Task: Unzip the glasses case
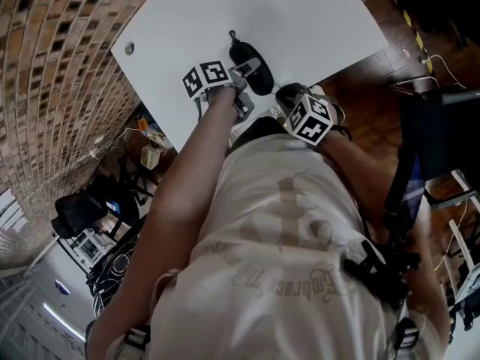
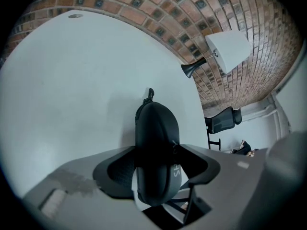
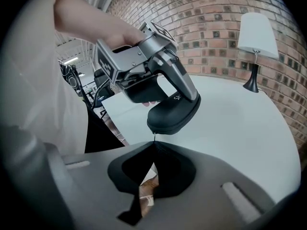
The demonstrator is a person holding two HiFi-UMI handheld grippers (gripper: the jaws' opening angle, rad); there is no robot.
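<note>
The left gripper [image 2: 156, 172] has its fingers spread wide and clamped on the black glasses case [image 2: 156, 128], which is over the near edge of the white counter [image 2: 72, 90]. The right gripper [image 3: 154, 148] has its fingers pinched together on the zipper pull [image 3: 154, 137]. The case's white lettering is half hidden and unreadable. A lamp [image 3: 256, 42] stands at the counter's far edge.

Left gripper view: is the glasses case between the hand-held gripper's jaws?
Yes, the left hand-held gripper clamps the black glasses case on both sides.
</note>
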